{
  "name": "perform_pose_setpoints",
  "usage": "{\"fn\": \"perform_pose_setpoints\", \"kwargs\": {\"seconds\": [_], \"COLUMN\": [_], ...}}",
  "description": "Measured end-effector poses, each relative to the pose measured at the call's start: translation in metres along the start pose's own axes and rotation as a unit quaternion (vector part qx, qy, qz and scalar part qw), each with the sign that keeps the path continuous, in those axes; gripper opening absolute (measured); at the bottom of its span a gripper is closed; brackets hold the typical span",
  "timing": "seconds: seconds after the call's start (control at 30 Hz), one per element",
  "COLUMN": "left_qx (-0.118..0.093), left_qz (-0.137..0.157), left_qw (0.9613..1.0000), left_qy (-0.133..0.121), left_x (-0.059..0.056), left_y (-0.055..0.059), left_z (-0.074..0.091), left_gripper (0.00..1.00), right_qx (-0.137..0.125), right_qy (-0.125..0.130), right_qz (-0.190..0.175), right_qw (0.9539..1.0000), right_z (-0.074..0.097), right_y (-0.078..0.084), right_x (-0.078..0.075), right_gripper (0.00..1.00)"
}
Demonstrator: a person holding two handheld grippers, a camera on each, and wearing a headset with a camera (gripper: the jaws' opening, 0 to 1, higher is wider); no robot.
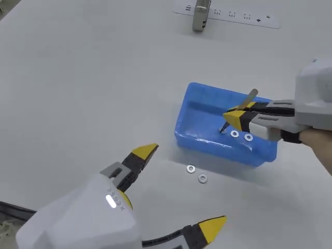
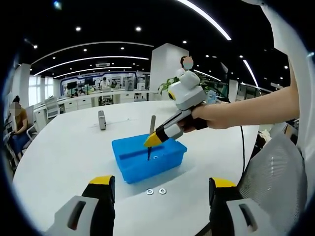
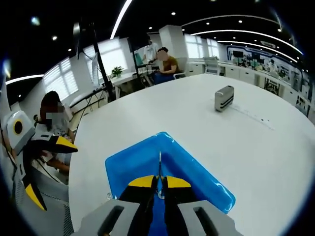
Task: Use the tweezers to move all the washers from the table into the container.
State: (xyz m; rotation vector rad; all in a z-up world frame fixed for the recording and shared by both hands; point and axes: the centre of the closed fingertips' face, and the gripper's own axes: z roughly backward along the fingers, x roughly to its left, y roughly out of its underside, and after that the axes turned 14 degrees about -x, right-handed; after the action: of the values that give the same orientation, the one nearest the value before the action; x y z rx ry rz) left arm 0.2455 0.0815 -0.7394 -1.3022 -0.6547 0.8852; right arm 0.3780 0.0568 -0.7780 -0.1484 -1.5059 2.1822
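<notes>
A blue container (image 1: 220, 147) stands on the white table, with two washers (image 1: 234, 134) lying inside it. My right gripper (image 1: 234, 118) is shut on thin metal tweezers (image 1: 226, 126), whose tip points down into the container beside those washers. Two more washers (image 1: 191, 168) lie on the table just in front of the container. My left gripper (image 1: 181, 187) stands open near the front edge, with nothing between its fingers. The left gripper view has the container (image 2: 140, 171), the table washers (image 2: 149, 191) and the tweezers (image 2: 151, 129). In the right gripper view the tweezers (image 3: 160, 164) reach over the container (image 3: 123, 162).
A white power strip (image 1: 233, 15) and a grey box (image 1: 200, 14) lie at the table's far edge. The tabletop (image 1: 78, 93) spreads wide to the left. An office chair (image 2: 275, 172) stands at the table's right side; people sit at desks beyond.
</notes>
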Motion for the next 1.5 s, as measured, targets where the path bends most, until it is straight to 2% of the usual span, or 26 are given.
{"fn": "perform_pose_setpoints", "kwargs": {"seconds": [0.07,0.27,0.47,0.63,0.7,0.77,0.9,1.03,1.3,1.5], "left_qx": [0.0,-0.002,-0.003,-0.002,-0.003,-0.003,-0.002,-0.002,-0.001,-0.002], "left_qz": [0.001,0.002,0.001,-0.001,0.0,-0.001,-0.002,-0.003,-0.004,-0.002], "left_qw": [1.0,1.0,1.0,1.0,1.0,1.0,1.0,1.0,1.0,1.0], "left_qy": [-0.001,-0.001,0.0,0.003,0.003,0.003,0.005,0.007,0.008,0.005], "left_x": [0.0,0.0,0.0,-0.001,-0.001,-0.001,-0.002,-0.003,-0.003,-0.002], "left_y": [0.0,0.0,-0.001,0.0,-0.001,-0.001,-0.001,-0.001,-0.001,-0.001], "left_z": [0.0,0.0,0.0,0.0,0.0,0.0,0.0,0.0,0.0,0.0], "left_gripper": [0.79,0.79,0.79,0.79,0.79,0.79,0.78,0.78,0.78,0.77], "right_qx": [0.005,-0.002,-0.035,-0.071,-0.089,-0.095,-0.092,-0.066,-0.016,0.007], "right_qy": [0.0,-0.002,0.001,0.004,0.001,-0.006,-0.022,-0.038,-0.068,-0.082], "right_qz": [0.016,0.019,0.024,0.007,-0.008,-0.017,-0.023,-0.015,0.001,0.004], "right_qw": [0.9999,0.9998,0.9991,0.9975,0.996,0.9953,0.9953,0.997,0.9976,0.9966], "right_z": [0.0,0.003,0.014,0.027,0.031,0.035,0.039,0.037,0.025,0.019], "right_y": [0.001,-0.004,-0.025,-0.042,-0.048,-0.048,-0.041,-0.021,0.012,0.026], "right_x": [0.001,0.0,0.008,0.023,0.034,0.044,0.064,0.077,0.09,0.093], "right_gripper": [0.03,0.04,0.04,0.03,0.03,0.03,0.03,0.03,0.03,0.03]}}
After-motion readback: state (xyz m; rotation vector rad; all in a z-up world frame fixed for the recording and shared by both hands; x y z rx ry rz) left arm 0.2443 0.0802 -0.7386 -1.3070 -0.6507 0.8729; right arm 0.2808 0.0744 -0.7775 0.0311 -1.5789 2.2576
